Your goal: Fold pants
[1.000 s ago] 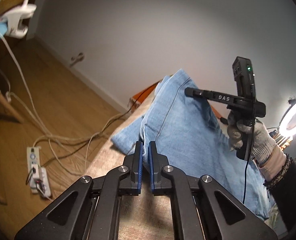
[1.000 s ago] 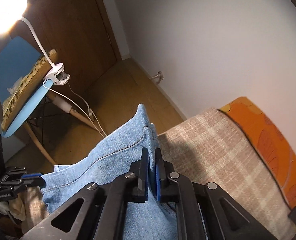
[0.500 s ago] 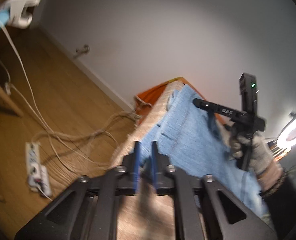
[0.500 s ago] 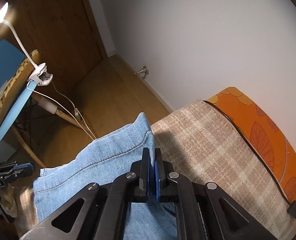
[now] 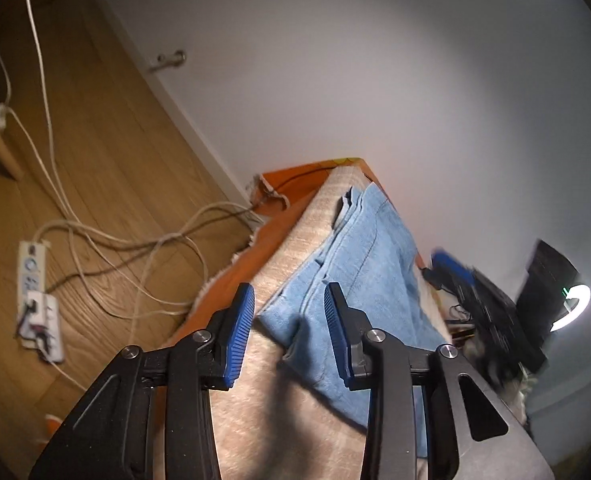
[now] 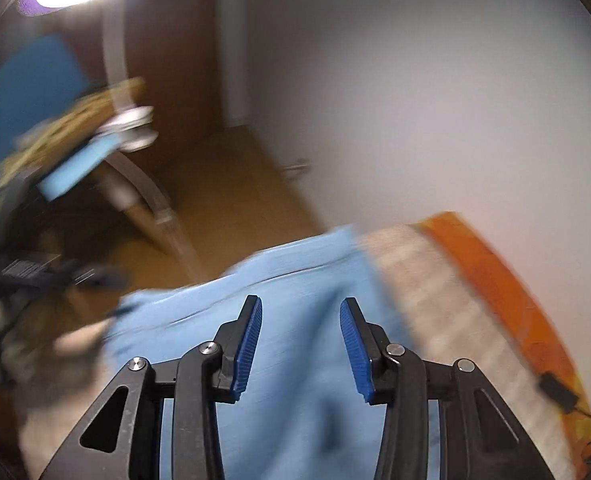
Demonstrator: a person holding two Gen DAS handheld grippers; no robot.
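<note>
Light blue denim pants [image 5: 359, 264] lie folded on a beige checked blanket [image 5: 287, 408] over an orange cover. My left gripper [image 5: 289, 298] hangs over the pants' near corner, its jaws opening; the blue pads stand apart from the cloth. In the left wrist view the other gripper [image 5: 451, 264] shows blurred at the right. In the right wrist view, which is motion-blurred, the pants [image 6: 295, 280] spread below my right gripper [image 6: 300, 308]. Its jaws are opening too, with nothing pinched between them.
A wooden floor with white cables and a power strip [image 5: 35, 300] lies left of the bed. A blue chair [image 6: 75, 160] with a clip lamp stands at the far left. A ring light [image 5: 575, 304] glows at the right. The orange cover's edge [image 6: 507, 280] borders the blanket.
Both grippers, shut on the pants' edge before, have let go and their jaws now stand apart. The pants have dropped flat onto the blanket, and the right hand has pulled back quickly.
</note>
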